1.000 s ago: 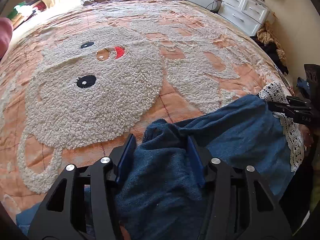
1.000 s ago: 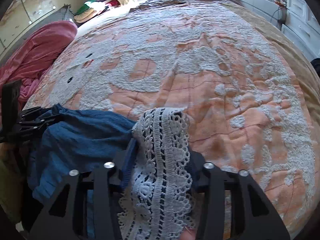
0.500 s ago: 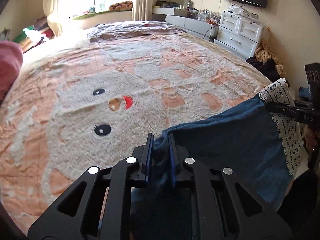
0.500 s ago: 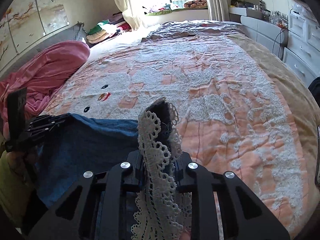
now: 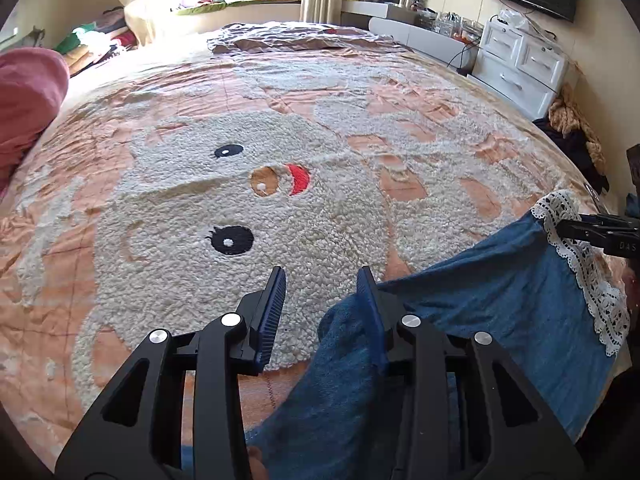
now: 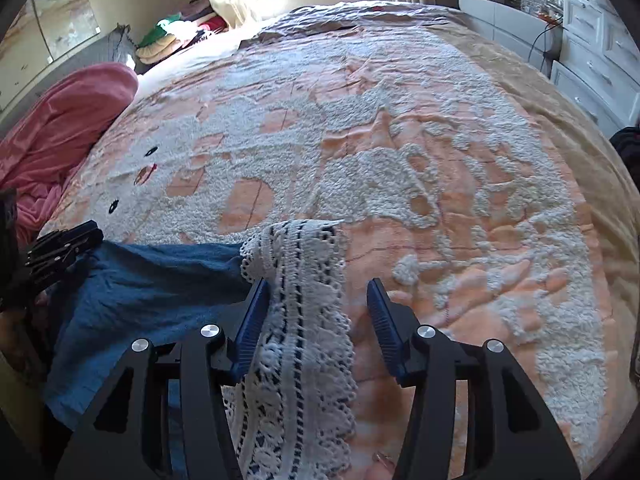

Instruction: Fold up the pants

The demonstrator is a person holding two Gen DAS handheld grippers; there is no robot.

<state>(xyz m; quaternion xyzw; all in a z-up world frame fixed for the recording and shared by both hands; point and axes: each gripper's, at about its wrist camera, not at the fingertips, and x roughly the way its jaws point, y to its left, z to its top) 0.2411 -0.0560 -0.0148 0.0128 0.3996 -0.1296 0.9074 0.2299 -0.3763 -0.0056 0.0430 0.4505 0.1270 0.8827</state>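
The blue pants [image 5: 500,312] with a white lace hem [image 5: 588,264] lie over the near edge of the bed. My left gripper [image 5: 322,284] is open; the blue cloth drapes against its right finger, with the gap between the fingers empty. My right gripper [image 6: 318,296] is open, and the lace hem [image 6: 304,320] lies between its fingers, leaning on the left one. The blue cloth [image 6: 152,292] stretches left of it toward the other gripper [image 6: 64,244]. The right gripper's tip [image 5: 600,232] shows in the left wrist view at the lace.
The bed carries an orange blanket with a fluffy white cartoon face [image 5: 224,208]. A pink duvet [image 6: 68,120] is heaped at the left. White drawers [image 5: 520,64] and a dark clothes pile [image 5: 576,140] stand along the right wall. A window is at the far end.
Both grippers were shut on the pants half a second ago and have opened. The cloth has dropped lower onto the bed, and both cameras have tilted down toward the blanket.
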